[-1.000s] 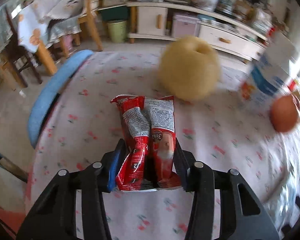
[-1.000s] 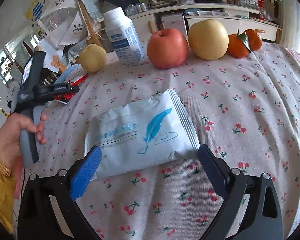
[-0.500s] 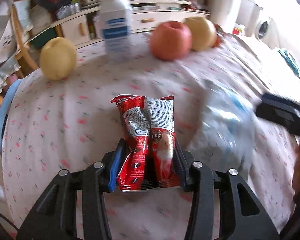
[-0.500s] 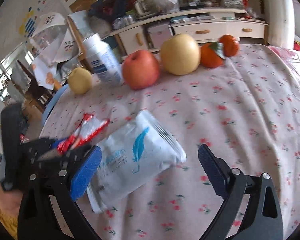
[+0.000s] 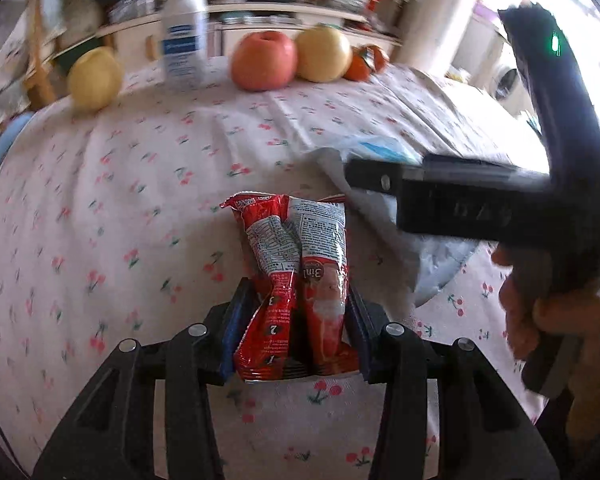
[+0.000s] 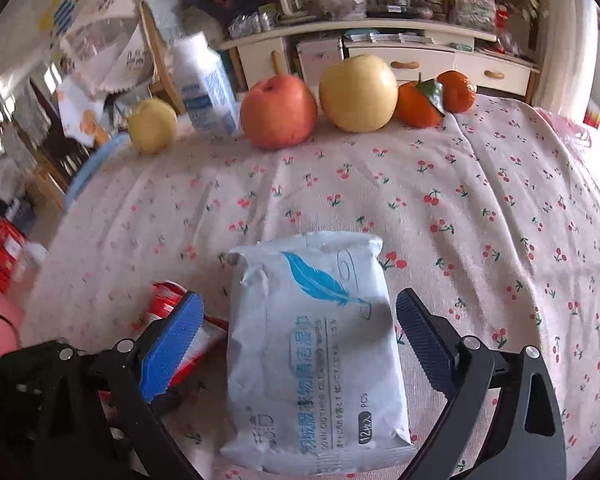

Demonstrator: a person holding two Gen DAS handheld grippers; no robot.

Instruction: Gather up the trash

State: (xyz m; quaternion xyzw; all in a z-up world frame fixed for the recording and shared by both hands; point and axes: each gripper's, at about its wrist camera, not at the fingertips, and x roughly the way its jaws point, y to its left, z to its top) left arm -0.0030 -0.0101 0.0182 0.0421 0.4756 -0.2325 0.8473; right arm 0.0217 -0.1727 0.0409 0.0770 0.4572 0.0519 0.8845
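Two pieces of trash in play: left hand-held gripper (image 5: 296, 316) clamps the red crinkled foil snack wrappers (image 5: 296, 272); right hand-held gripper (image 6: 300, 344), jaws spread, straddles the white plastic wipes packet (image 6: 316, 344) near the tabletop's (image 6: 480, 208) front edge. Next: close on packet, lift.

The left wrist view is taken from just behind its own two fingers, angled steeply down onto the cherry-print tablecloth (image 5: 140, 208) and close to it. The right wrist view is set the same way, low and near the cloth. Both are faced toward the far table edge, where the same row is shared — white bottle (image 5: 183, 40), red apple (image 5: 264, 60), yellow pear (image 5: 324, 54). The blue-feather wipes packet (image 6: 320, 344) is caught in both views.
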